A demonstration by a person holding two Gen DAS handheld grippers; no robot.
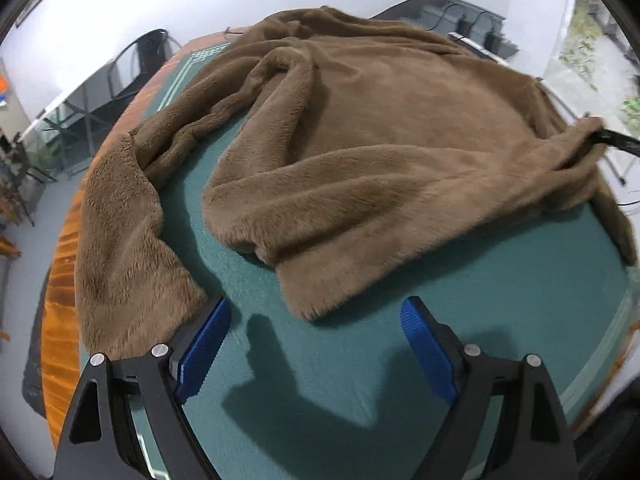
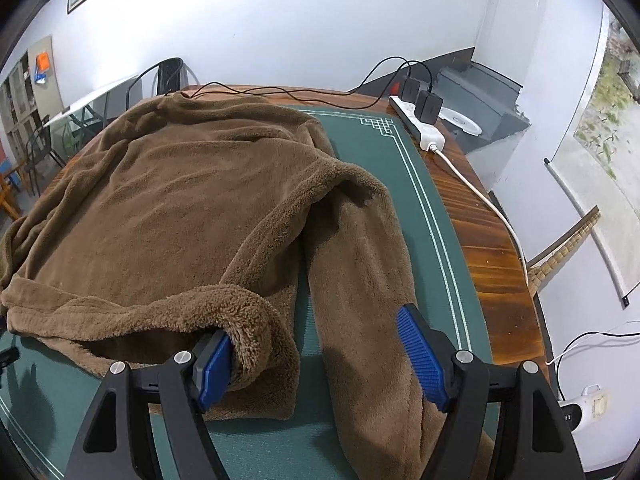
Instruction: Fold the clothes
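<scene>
The sweater (image 1: 380, 128) is thick brown fleece, plush and matted in a short nap, and it lies rumpled in soft rolls across the green felt mat (image 1: 340, 360) that covers my bench (image 2: 492, 240), whose bare edge is glossy orange-brown wood. From my left side, the body of the sweater bunches ahead of me, its hem curling down toward my left fingers (image 1: 316, 344), and one sleeve (image 1: 128, 240) trails off to the left and drapes over the bench edge. My left fingers stand wide, their ribbed blue pads (image 1: 428, 352) held over bare felt; nothing is between them, though the left pad sits just beside the sleeve end. On my right side, my right fingers (image 2: 320, 352) are also spread wide. The left pad is pushed into the folded, fuzzy corner of the hem, which curls over it, and the right pad (image 2: 420, 356) stands free above the other sleeve (image 2: 360, 280), which runs straight toward me along the mat. The pads do not press together on the cloth. Beyond, a white power strip (image 2: 416, 124) with black plugs lies on the wood.
</scene>
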